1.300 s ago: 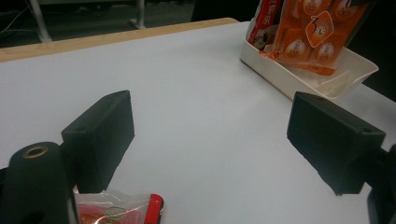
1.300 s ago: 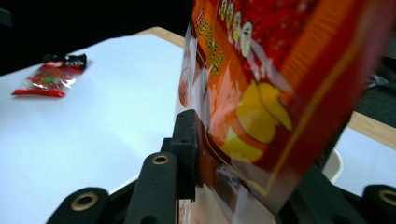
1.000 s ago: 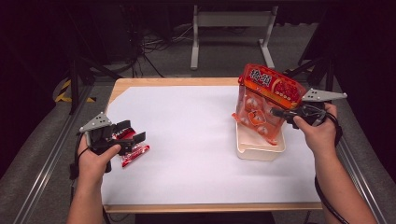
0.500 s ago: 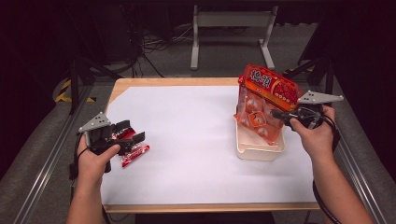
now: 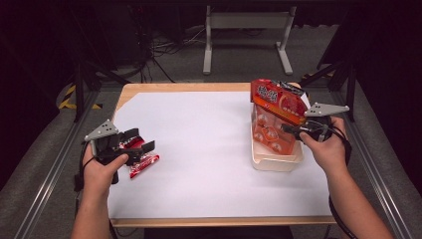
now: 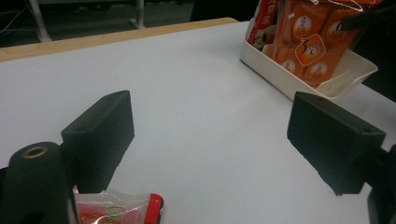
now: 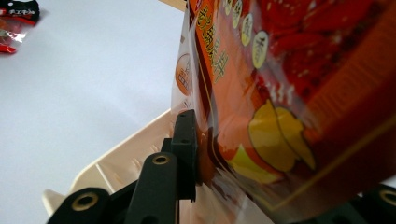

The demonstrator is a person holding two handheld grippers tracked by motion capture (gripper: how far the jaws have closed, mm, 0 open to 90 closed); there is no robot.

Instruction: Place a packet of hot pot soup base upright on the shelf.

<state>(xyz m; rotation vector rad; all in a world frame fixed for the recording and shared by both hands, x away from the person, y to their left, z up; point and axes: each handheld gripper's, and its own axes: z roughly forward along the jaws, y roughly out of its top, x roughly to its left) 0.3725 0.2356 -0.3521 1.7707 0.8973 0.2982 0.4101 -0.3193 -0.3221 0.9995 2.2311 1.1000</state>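
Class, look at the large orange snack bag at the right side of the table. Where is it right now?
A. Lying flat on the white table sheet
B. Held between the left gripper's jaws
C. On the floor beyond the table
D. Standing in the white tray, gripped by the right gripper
D: the orange snack bag stands in the white tray, with the right gripper shut on it.

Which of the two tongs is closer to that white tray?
The right tongs: they grip the orange snack bag standing in the white tray. The left tongs are open, far across the table beside a small red packet.
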